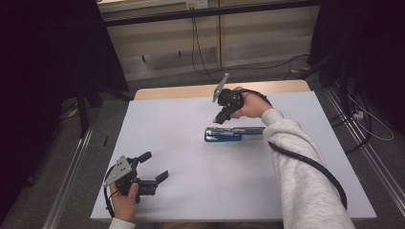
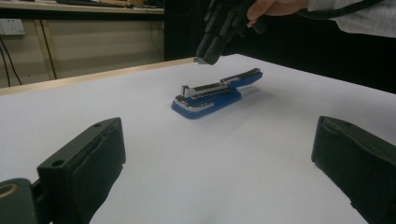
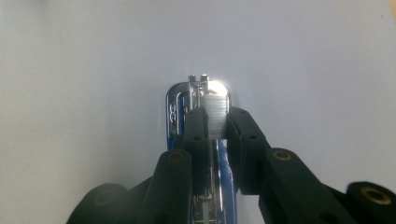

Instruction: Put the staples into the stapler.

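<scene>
Above the blue and chrome metal stapler, the right gripper holds a strip of silver staples.

That stapler lies flat near the middle of the white table, its top swung open and its staple channel bare. The right gripper's black jaws are pinched on the staple strip just over the stapler's chrome front end. Well apart from the stapler, toward the person's side, the left gripper rests with jaws spread wide, holding nothing.
</scene>
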Demonstrator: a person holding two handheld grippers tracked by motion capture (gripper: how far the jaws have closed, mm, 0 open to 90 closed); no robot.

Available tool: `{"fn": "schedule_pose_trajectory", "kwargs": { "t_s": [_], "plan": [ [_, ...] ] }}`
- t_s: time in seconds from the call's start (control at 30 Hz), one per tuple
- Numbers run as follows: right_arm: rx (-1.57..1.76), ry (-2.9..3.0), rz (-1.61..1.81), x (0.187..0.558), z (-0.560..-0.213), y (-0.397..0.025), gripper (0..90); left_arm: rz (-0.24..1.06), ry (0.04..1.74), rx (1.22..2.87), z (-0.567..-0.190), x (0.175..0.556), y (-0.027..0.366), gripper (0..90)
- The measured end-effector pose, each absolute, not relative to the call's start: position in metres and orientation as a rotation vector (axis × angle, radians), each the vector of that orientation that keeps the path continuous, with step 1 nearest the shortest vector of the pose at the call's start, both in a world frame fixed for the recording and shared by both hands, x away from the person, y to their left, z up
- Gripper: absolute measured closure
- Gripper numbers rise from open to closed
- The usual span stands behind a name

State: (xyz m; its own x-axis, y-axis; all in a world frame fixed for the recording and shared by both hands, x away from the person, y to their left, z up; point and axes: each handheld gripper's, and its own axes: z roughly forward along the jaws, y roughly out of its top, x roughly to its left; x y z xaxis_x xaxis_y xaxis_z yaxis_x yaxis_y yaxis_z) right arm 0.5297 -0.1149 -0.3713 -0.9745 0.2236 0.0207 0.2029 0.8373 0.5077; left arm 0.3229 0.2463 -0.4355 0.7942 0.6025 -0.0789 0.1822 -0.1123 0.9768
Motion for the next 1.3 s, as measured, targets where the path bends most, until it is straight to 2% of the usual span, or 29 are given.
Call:
{"fn": "schedule_pose_trajectory", "kwargs": {
  "t_s": [1.3],
  "plan": [
    [0.338, 2.994, 0.867, 0.531, -0.394, -0.096, 78.6, 0.387, 0.628, 1.681, -0.436, 0.322, 0.246, 2.9]
  ]
}}
